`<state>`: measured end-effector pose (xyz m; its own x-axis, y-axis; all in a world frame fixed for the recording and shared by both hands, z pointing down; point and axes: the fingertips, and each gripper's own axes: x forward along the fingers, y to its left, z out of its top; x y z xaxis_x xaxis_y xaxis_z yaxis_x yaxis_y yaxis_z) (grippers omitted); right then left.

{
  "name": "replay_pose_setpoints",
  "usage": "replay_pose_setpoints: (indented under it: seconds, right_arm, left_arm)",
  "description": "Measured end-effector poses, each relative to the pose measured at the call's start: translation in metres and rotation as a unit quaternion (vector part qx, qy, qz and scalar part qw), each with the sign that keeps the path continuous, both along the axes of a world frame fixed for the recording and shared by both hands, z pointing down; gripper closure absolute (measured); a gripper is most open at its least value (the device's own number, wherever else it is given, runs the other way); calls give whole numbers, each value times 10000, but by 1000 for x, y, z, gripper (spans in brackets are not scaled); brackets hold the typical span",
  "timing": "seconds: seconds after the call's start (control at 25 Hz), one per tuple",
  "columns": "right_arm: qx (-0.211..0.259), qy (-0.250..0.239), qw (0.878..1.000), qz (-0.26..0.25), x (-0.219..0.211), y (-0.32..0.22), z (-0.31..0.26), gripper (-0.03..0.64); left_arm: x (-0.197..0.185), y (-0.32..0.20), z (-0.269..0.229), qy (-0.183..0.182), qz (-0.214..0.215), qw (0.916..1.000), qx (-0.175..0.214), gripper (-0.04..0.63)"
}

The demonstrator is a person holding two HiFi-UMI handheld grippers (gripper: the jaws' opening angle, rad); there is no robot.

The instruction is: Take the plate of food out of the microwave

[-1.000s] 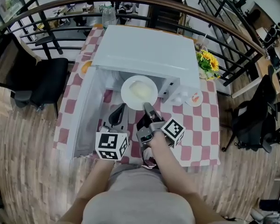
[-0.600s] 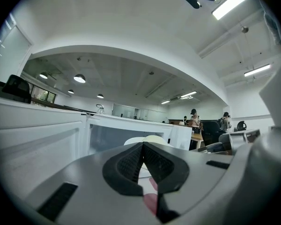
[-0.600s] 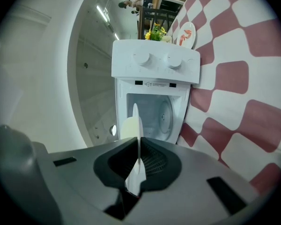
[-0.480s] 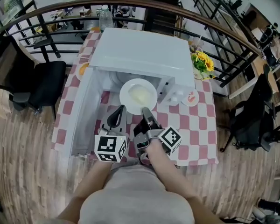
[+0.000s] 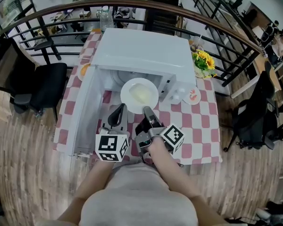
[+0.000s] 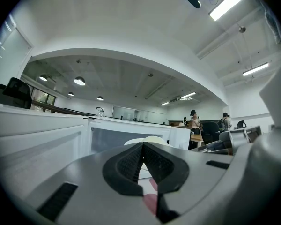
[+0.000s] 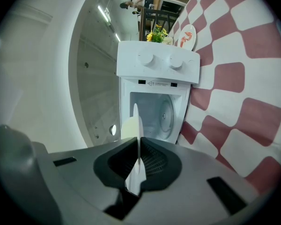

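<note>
Pinching the plate point(image 5: 128, 92) by its near rim alone, jaws of the right gripper point(image 5: 146, 111) risked tipping the food point(image 5: 141, 94) off.

Pale grey top point(image 5: 137, 197) on the person, plain, no print visible. The left gripper point(image 5: 118, 113) has a smooth grey moulded shell, black ribbed pads point(image 6: 129, 165) and a white cube point(image 5: 112, 147) printed with black square markers. The right gripper point(image 5: 148, 111) is built the same: grey housing with dark slot-shaped recesses, black grooved pads point(image 7: 154, 164) and its own marker cube point(image 5: 173, 136).
</note>
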<state>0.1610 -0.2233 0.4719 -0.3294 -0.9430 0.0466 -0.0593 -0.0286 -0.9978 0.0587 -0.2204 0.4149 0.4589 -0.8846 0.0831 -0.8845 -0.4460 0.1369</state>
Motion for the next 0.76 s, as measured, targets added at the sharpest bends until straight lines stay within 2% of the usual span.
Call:
replay_pose_setpoints:
  seconds: [0.76]
  right_arm:
    - [162,-80,9998,-79,-3,10,-10,583]
  left_arm:
    - [1,11,-6,15,30,9999,106,601]
